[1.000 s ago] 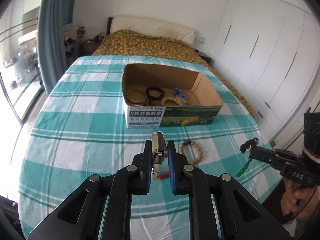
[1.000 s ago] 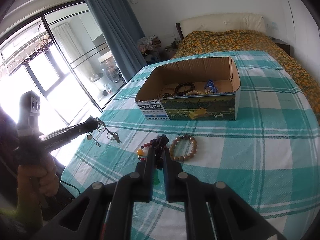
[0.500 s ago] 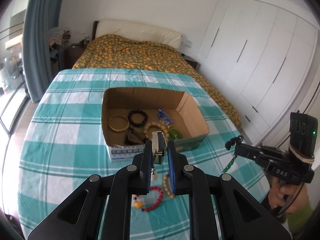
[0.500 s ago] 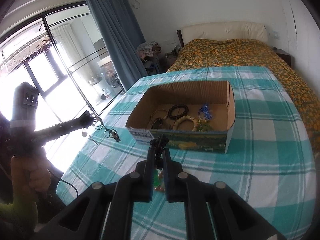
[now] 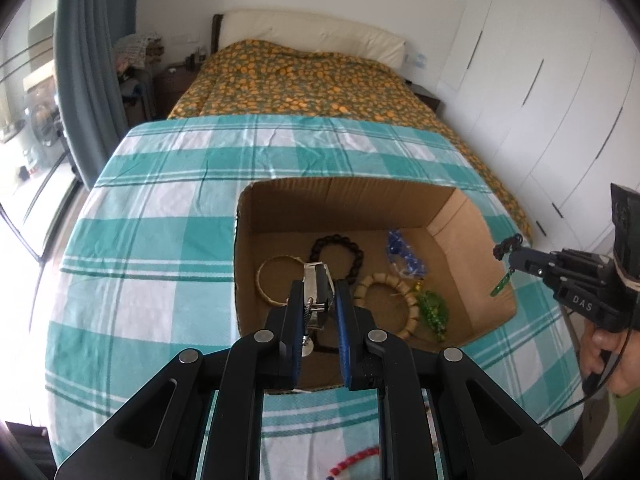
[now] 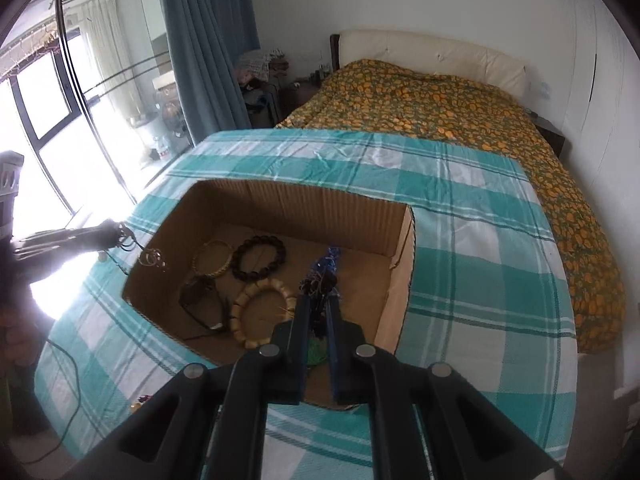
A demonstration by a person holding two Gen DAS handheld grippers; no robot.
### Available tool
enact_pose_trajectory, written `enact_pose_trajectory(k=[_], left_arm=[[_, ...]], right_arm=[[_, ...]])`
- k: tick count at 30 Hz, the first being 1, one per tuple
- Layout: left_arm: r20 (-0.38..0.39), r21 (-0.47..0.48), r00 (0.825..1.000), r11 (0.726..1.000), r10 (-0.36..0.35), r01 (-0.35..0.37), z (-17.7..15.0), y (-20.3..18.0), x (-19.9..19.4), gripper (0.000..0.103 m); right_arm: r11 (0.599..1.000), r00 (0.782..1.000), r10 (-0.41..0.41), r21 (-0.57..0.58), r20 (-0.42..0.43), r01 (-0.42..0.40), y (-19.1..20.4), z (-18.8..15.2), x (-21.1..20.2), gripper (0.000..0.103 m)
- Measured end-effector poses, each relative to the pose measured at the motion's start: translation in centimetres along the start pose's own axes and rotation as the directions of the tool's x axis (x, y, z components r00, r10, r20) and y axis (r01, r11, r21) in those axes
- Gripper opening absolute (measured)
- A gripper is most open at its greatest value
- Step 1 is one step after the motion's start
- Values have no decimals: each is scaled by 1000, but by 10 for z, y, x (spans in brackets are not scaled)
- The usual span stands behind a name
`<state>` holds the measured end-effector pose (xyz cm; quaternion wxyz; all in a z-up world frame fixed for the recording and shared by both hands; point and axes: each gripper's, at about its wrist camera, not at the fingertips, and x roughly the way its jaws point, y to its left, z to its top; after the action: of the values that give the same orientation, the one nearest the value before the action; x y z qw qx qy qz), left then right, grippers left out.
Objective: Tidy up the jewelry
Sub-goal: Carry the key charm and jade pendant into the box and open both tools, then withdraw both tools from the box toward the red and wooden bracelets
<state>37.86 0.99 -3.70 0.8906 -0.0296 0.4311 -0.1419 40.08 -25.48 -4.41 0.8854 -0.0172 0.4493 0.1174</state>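
An open cardboard box (image 5: 340, 196) (image 6: 404, 280) stands on the teal checked cloth. It holds a gold bangle (image 5: 264, 280), a dark bead bracelet (image 5: 340, 246), a pale wooden bead bracelet (image 6: 260, 292), blue beads (image 5: 404, 256) and a green piece (image 5: 434, 310). My left gripper (image 5: 320, 292) hangs over the box's near left part, shut on a silver metal clasp (image 5: 314, 280); its chain and rings (image 6: 152, 258) dangle below the tip. My right gripper (image 6: 318, 300) is above the box's right side, shut on a dark knotted cord (image 6: 320, 280) with a green pendant (image 5: 502, 286) hanging from it.
A red bead bracelet (image 5: 354, 460) lies on the cloth in front of the box. A bed with an orange-patterned cover (image 5: 304, 76) lies beyond the table, white wardrobe doors (image 5: 560, 80) on the right, a window and blue curtain (image 6: 200, 40) on the left.
Both grippers have moved forward from above the cloth in front of the box to above its inside. Each keeps its piece. The bracelets on the cloth have dropped behind.
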Motion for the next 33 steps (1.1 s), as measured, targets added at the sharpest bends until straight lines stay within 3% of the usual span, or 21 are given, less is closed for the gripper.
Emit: enact_pose_trajectory(k=[5, 6, 7, 9, 11, 14, 17, 21, 23, 27, 31, 33], left_arm=[[-44, 23, 998, 999, 43, -42, -4, 0, 29, 14], [-43, 28, 997, 998, 56, -55, -5, 0, 31, 15], [-33, 31, 997, 997, 69, -68, -6, -1, 32, 18], [-8, 33, 997, 997, 73, -73, -9, -1, 27, 47], [40, 28, 996, 996, 83, -84, -14, -2, 14, 64], [87, 16, 992, 996, 91, -93, -27, -2, -4, 74], [90, -1, 994, 998, 65, -65, -51, -2, -24, 75], [108, 17, 992, 997, 69, -71, -92, -6, -56, 82], [106, 20, 991, 997, 78, -80, -116, -9, -70, 85], [37, 0, 997, 998, 70, -70, -167, -15, -83, 85], [-27, -19, 998, 998, 64, -64, -209, -23, -87, 85], [-57, -23, 996, 998, 63, -64, -228, -29, -82, 85]], right_arm=[[999, 997, -50, -13, -57, 49, -11, 1, 38, 9], [998, 997, -61, -7, -52, 61, -13, 0, 41, 12], [998, 997, -63, 7, -39, 64, -15, 1, 40, 21], [997, 999, -51, 51, 7, 51, -19, -2, 30, 28], [997, 998, -45, 70, 39, 43, -17, -8, 17, 28], [997, 996, -46, 61, 80, 41, -8, -23, -5, 28], [998, 994, -41, 53, 105, 35, 9, -53, -31, 29], [997, 989, -65, 54, 130, 58, 33, -108, -58, 49], [995, 989, -88, 67, 123, 81, 43, -143, -68, 54], [980, 991, -120, 166, 62, 108, 46, -201, -75, 55], [962, 984, -172, 223, 36, 160, 48, -239, -83, 56], [959, 981, -195, 214, 17, 187, 53, -250, -83, 64]])
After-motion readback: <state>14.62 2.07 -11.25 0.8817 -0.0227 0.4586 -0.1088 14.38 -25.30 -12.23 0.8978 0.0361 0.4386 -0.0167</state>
